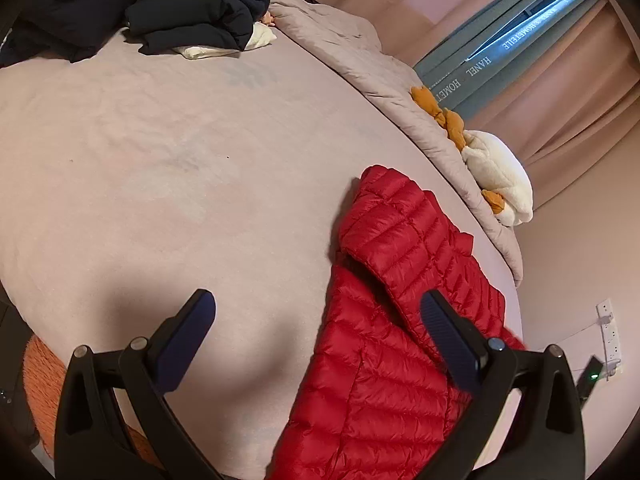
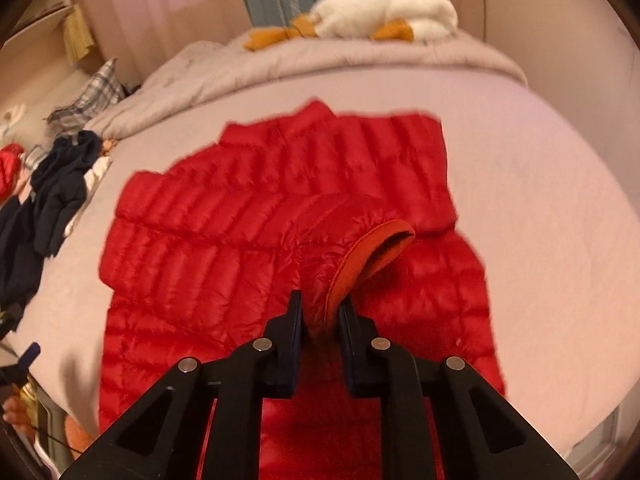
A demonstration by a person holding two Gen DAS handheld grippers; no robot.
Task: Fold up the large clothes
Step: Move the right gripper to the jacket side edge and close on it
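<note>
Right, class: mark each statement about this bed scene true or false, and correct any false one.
1. The right gripper pinches the red quilted puffer jacket's cuff. True.
2. The left gripper holds the jacket. False: it is open and holds nothing.
3. A white and orange plush toy lies on the rumpled grey duvet. True.
4. The dark navy clothes are neatly folded. False: they lie in a heap.

Right gripper (image 2: 320, 304) clamped on the cuff (image 2: 360, 256) of a red puffer jacket (image 2: 208, 240), orange lining showing at the sleeve end. Jacket lies spread on a pinkish bed sheet (image 2: 540, 208); grey quilt (image 2: 280, 64) bunched behind it with a white-and-orange plush toy (image 2: 384, 12) on top. Dark clothes (image 2: 60, 188) piled at left edge, frame blurred
</note>
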